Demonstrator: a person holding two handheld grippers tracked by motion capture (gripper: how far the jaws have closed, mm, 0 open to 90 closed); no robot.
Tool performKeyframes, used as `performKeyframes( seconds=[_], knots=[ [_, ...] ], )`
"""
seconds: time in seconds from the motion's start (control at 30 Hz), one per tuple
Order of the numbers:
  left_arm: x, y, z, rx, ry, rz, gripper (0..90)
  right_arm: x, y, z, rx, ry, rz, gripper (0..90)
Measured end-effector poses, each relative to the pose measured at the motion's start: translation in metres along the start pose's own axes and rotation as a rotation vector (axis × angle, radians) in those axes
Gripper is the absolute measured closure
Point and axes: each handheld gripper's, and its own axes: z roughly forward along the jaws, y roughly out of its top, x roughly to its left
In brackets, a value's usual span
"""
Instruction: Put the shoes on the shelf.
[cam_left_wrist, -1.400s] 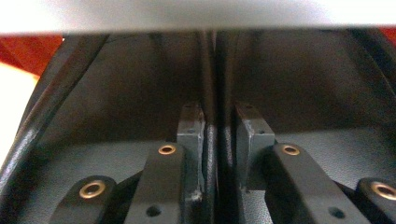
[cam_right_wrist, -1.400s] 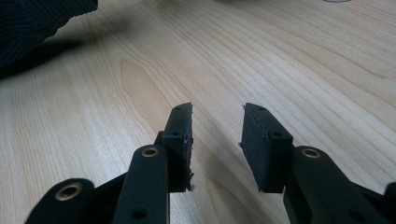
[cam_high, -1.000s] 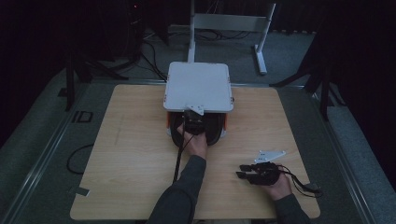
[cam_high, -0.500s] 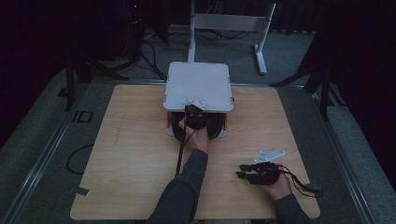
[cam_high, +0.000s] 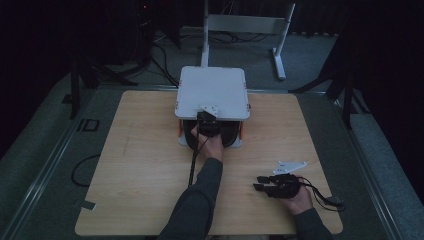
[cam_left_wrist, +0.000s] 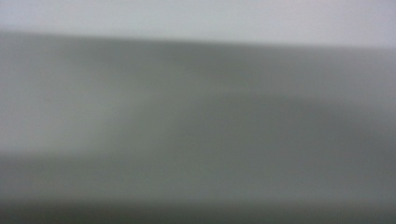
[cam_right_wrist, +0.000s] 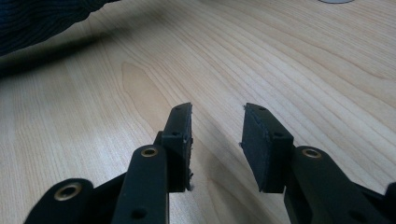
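Note:
A white square-lidded appliance (cam_high: 212, 90) with a black and orange front (cam_high: 233, 136) stands at the far middle of the wooden table (cam_high: 140, 165). My left gripper (cam_high: 207, 118) is at the lid's front edge, pointing away from the person. Its jaws have just been opening, and I cannot tell whether anything is between them. In the left gripper view a blurred pale grey surface (cam_left_wrist: 196, 116) lies very close to the camera. My right gripper (cam_high: 258, 183) (cam_right_wrist: 217, 122) rests low over the table at the near right, open, with only bare wood between its pads.
A white metal stand (cam_high: 245, 30) and cables lie on the floor behind the table. A dark sleeve (cam_right_wrist: 42, 18) crosses the far left of the right gripper view. Bare wood stretches to the left and right of the appliance.
My left gripper has crept slightly farther toward the lid's front edge. The right gripper has stayed where it was.

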Motion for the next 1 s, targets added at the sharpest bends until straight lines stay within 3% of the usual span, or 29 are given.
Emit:
performKeyframes(
  seconds=[0.17, 0.3, 0.6, 0.73, 1.0],
  knots=[
    [0.001, -0.001, -0.005, -0.031, -0.025, 0.037, 53.5, 0.0, 0.0, -0.001, -0.001, -0.001, 0.0, 61.1],
    [0.004, -0.003, -0.012, -0.01, -0.039, 0.045, 48.4, 0.0, 0.0, -0.001, -0.005, -0.003, 0.0, 60.7],
    [0.027, -0.018, -0.034, 0.036, -0.163, 0.071, 46.6, 0.0, -0.001, -0.001, 0.004, -0.012, 0.002, 57.5],
    [0.043, -0.019, -0.044, 0.062, -0.255, 0.099, 46.5, 0.0, -0.002, 0.0, 0.008, -0.022, 0.001, 55.1],
    [0.072, -0.024, -0.057, 0.109, -0.314, 0.154, 46.7, 0.0, -0.002, 0.001, 0.014, -0.033, 0.004, 53.3]
  ],
)
